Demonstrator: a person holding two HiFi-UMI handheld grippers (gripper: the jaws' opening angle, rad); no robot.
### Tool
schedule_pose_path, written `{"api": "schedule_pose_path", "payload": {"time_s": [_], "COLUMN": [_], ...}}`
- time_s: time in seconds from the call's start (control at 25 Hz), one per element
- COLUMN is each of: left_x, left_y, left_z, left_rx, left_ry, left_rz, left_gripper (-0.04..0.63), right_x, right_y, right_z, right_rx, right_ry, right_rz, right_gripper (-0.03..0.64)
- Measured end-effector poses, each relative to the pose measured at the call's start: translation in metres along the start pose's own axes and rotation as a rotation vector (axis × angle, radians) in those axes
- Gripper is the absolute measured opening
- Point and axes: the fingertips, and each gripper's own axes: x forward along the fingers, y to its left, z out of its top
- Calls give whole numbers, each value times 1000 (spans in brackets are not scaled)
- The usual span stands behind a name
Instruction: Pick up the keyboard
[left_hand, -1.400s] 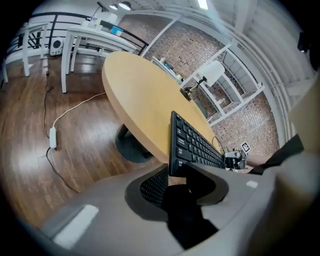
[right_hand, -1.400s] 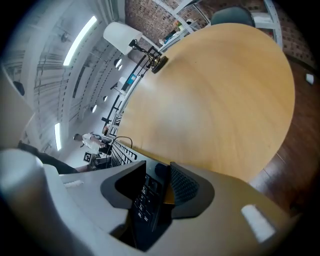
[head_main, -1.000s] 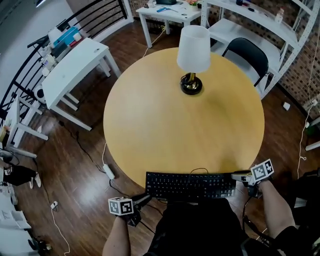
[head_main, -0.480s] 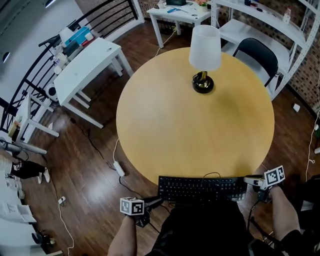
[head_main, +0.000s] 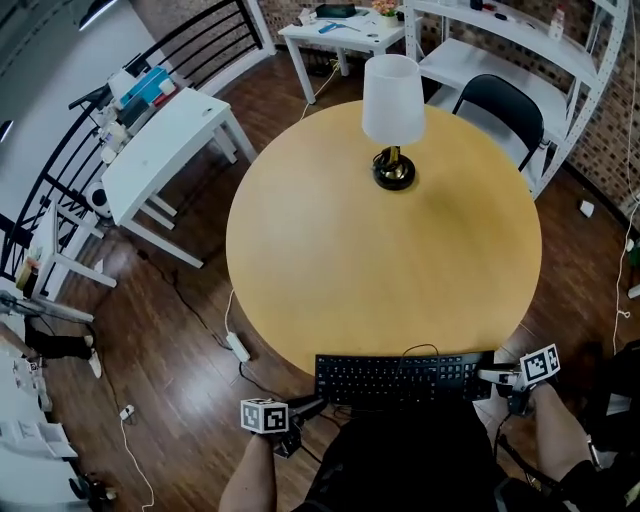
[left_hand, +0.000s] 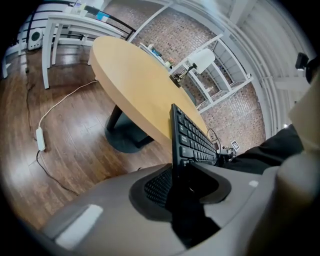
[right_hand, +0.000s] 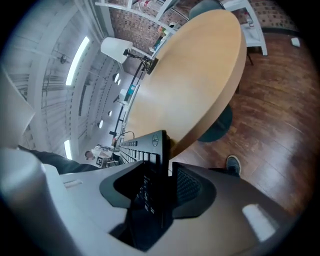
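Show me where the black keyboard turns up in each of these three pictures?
Head view: the keyboard sits bottom centre, at the near rim of the round table.
Left gripper view: seen edge-on, just right of centre.
Right gripper view: seen edge-on, just left of and below centre.
Shared landmark: the white-shaded lamp on the table's far side, upper middle in the left gripper view, upper left in the right one.
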Motion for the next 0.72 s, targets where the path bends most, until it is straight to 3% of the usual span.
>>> {"api": "schedule_pose_path", "payload": {"time_s": [0.04, 0.16, 0.28, 0.72], "left_x": [4, 7, -11, -74], "left_y": [-4, -9, -11, -54], "left_z": [1, 5, 25, 144], "left_rx": [14, 57, 89, 230], "left_ry": [-3, -11, -83, -338], "left_rz": [6, 15, 3, 23], "left_gripper": [330, 327, 327, 327], "right_x": [-5, -15, -17, -31], "right_y": [-2, 0, 16, 92], "right_z": [1, 2, 14, 134], "right_rx": [-11, -17, -38, -232], "right_ry": [-5, -17, -48, -149], "right_rz": [-1, 5, 35, 120], "right_gripper": [147, 144, 138, 137]}}
